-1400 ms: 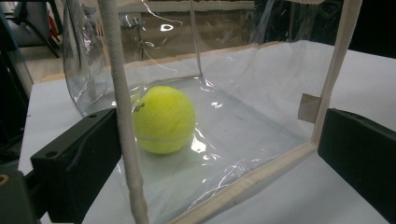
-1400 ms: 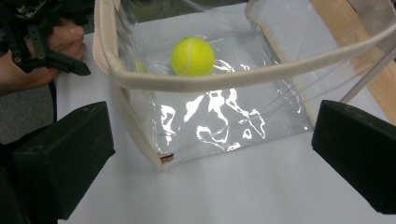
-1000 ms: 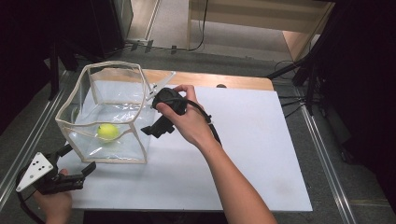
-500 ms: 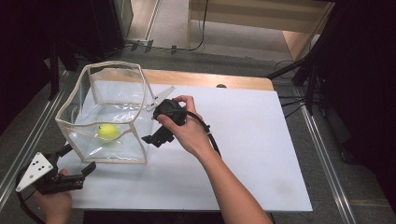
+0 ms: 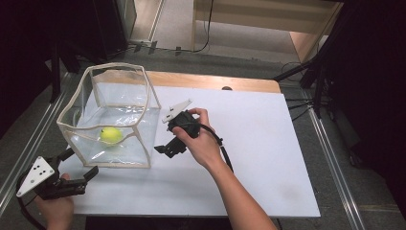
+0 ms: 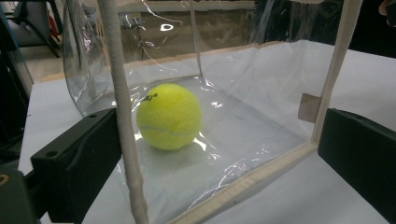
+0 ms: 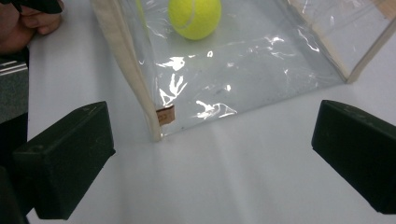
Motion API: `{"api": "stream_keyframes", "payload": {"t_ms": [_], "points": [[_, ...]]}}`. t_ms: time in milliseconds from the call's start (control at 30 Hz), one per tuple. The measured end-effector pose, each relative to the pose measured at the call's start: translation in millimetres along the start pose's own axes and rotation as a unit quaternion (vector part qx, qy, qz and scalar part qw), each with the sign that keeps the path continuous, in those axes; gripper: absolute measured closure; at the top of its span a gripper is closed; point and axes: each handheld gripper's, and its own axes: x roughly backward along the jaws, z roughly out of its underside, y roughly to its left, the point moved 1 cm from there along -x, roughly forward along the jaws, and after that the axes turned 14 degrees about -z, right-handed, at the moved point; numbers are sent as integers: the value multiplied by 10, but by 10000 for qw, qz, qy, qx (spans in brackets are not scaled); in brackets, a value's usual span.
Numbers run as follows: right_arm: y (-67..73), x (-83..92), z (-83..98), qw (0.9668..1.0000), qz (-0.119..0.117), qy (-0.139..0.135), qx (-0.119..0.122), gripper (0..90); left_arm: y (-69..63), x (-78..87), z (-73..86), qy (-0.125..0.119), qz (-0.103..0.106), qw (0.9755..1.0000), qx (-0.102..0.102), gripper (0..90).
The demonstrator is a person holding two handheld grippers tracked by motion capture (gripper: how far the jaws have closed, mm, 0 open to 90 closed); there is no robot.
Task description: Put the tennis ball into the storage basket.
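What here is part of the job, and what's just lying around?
Probably in play:
ball
clear box
left gripper, jaws open
right gripper, jaws open

Just around:
cables on the floor
wooden furniture behind the table

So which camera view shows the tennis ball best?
The left gripper view: the tennis ball is large, whole and sharp, seen through the clear bag. The right gripper view crops its top; the high view shows it small.

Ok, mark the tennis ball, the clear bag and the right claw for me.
tennis ball [image 6: 169, 115], left gripper view, middle of its yellow felt.
clear bag [image 5: 118, 66], high view, far top rim of its cream trim.
right claw [image 5: 163, 150], high view, between its open jaw tips.
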Motion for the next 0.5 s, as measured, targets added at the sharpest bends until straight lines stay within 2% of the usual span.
{"api": "stream_keyframes", "payload": {"t_ms": [500], "points": [[-31,195,440,9990,232,-265,-264,0,-4,-2,0,1,-15,10000,-9,1]]}}
